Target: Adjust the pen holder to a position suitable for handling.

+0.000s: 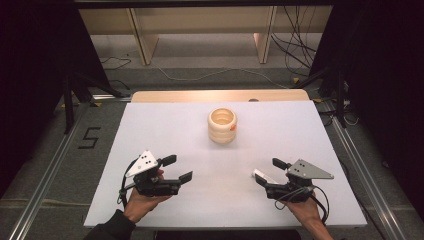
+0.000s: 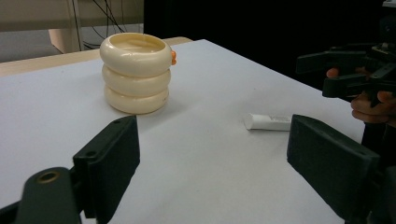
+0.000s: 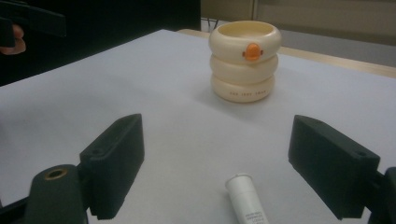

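Both tools are hovering low over the white desk [image 1: 150, 130] right now, and neither is carrying anything: the left tool [image 1: 181, 169] is sitting at about seven o'clock on the desk with its black jaws standing wide apart, and the right tool [image 1: 270, 171] is sitting at about five o'clock, jaws just as wide with nothing pressed between them. The small white tube [image 1: 263, 176] is lying flat on the desk just in front of the right tool, cap end pointing toward the middle; in the right gripper view the tube [image 3: 246, 199] is lying between the two jaws but nearer the right one, and neither pad is touching it. The cream ringed cup [image 1: 222, 125] is standing upright near the centre, toward twelve o'clock, well apart from both tools, its orange duck bill [image 3: 252, 52] facing the right tool. Judging from this, the tube is the thing being lined up for a pick, and here is the danger: it is round and lying off-centre in the gap, so a close from here is likely to push it sideways or roll it before both pads are biting. Coming down too steeply could pin it against the desk and squirt it out toward six o'clock. If it then goes into the cup, a low carry could be clipping the rim and tipping the cup over
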